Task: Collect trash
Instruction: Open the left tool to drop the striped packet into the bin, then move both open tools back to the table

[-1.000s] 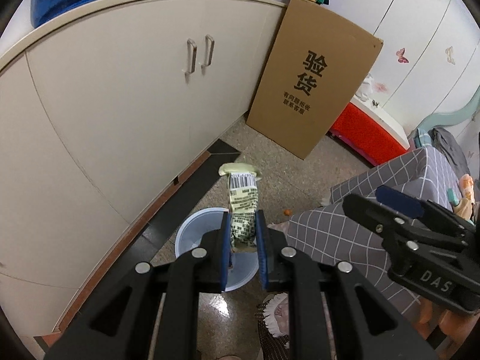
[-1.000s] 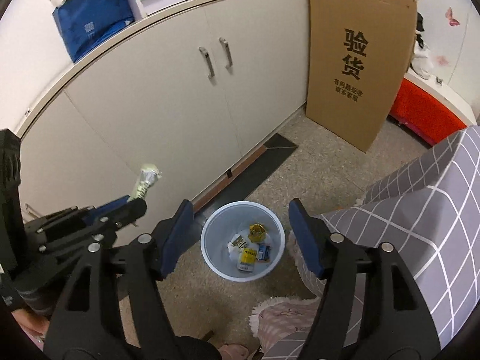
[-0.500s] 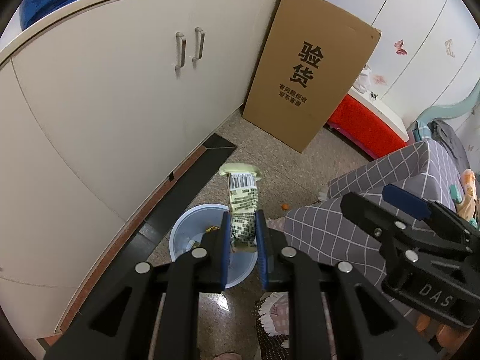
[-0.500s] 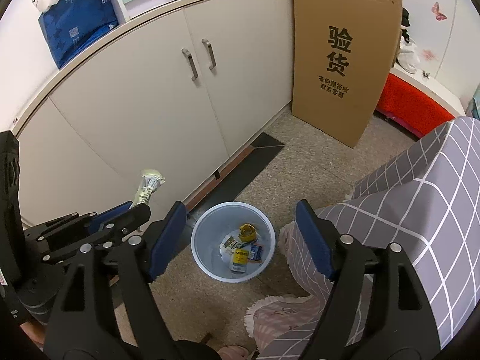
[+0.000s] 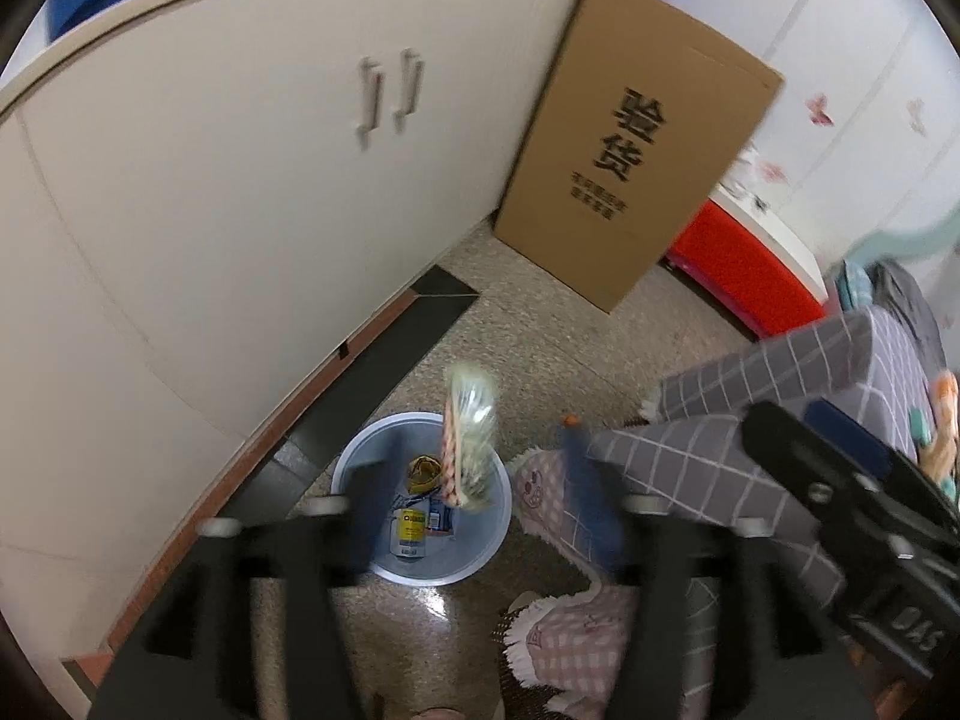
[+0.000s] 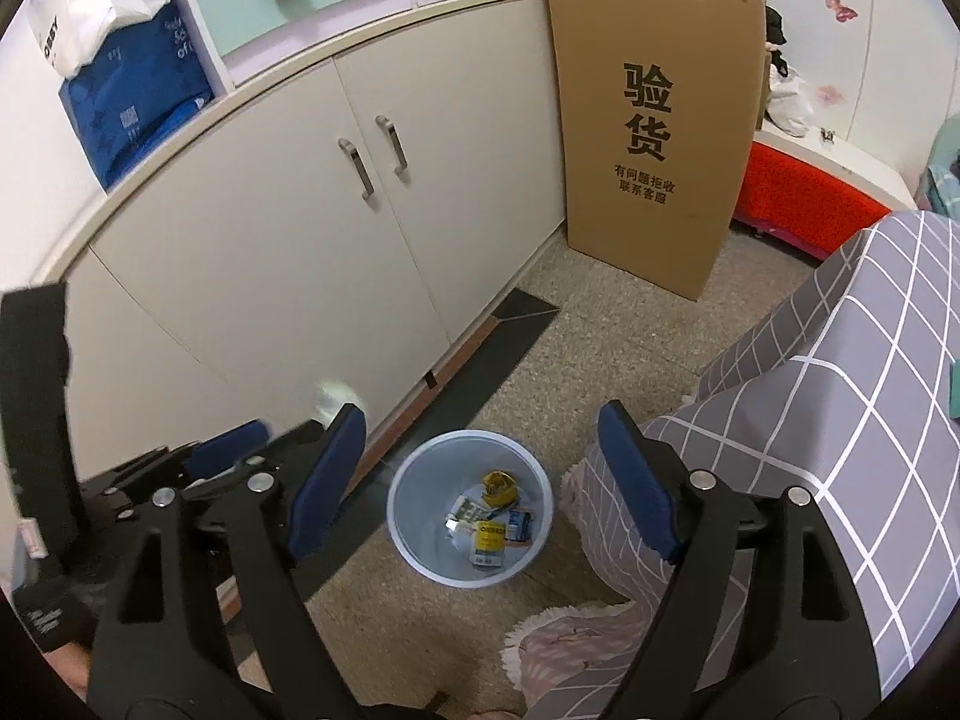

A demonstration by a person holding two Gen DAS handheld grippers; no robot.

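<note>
Left tongs (image 5: 474, 516) just sprung apart, crumpled pale-green printed wrapper (image 5: 469, 438) loose between them, dropping over the round pale-blue plastic bin (image 5: 366, 459) by the floor's cabinet edge, other scraps already inside; right tongs (image 6: 480, 480) spread, empty.

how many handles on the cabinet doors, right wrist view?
2. Both are vertical bar handles side by side where the two doors meet: left handle, right handle. Cabinet stretches behind the left gripper, so more may be hidden.

2 wrist fisheyes, angled steeply down
Both look past their fingers at the bin (image 5: 420, 516) (image 6: 469, 504) and cabinet (image 5: 240, 180) (image 6: 360, 240).
</note>
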